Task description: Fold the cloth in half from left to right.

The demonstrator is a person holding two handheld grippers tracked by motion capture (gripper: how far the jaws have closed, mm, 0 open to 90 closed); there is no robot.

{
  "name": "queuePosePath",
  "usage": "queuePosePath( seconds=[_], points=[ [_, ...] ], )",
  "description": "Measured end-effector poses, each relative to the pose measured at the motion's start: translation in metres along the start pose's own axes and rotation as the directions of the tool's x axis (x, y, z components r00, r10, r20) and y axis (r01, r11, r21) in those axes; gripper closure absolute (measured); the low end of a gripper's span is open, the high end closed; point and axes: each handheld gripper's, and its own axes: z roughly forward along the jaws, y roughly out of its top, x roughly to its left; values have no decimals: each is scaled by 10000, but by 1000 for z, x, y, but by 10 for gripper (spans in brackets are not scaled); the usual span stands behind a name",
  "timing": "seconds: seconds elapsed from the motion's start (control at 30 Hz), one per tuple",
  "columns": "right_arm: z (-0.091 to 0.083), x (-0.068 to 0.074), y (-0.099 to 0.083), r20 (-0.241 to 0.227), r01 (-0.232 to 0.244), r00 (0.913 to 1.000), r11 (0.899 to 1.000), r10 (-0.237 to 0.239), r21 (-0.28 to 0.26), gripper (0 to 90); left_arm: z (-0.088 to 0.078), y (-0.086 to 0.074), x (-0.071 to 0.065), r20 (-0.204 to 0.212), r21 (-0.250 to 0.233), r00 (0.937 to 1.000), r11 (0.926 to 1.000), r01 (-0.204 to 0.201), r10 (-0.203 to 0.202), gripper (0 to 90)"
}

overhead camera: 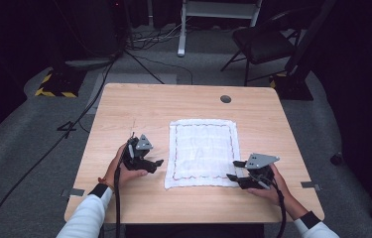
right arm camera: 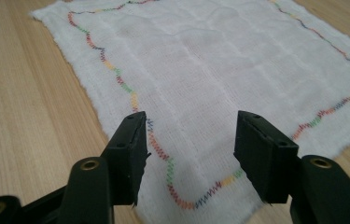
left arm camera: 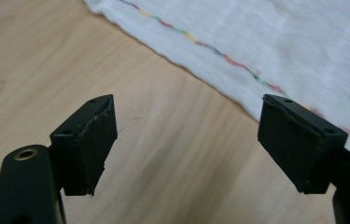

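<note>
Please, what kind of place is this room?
Probably a recording studio or lab: black curtains around a grey floor, cables across it, a hazard-striped stand base, and one wooden table with a white cloth.

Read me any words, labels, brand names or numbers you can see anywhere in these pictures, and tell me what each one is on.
None can be read. The white cloth bears only coloured wavy stitching, no lettering. The wooden table, the left gripper and the right gripper show no print or labels.
</note>
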Motion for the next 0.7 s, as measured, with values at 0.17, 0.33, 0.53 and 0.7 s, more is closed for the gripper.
queuePosePath(
  seconds=[0.17, 0.33, 0.53, 0.7],
  points=[
    [14, 13, 13, -291, 417, 9987, 9991, -417, -18, 452, 11, 8, 10, -567, -10, 9983, 9999, -166, 165, 204],
    [28, 25, 31, -538, 746, 9957, 9970, -755, -186, 456, 17, 18, 20, -437, -4, 9990, 10000, 4, -4, 202],
    [48, 42, 54, -1070, 1105, 9877, 9931, -1141, -392, 459, 25, 28, 28, -351, -138, 9993, 9998, 152, -156, 202],
    [68, 54, 68, -1390, 1417, 9795, 9892, -1457, -387, 464, 34, 32, 33, -501, -258, 9979, 9989, 389, -401, 202]
  ],
)
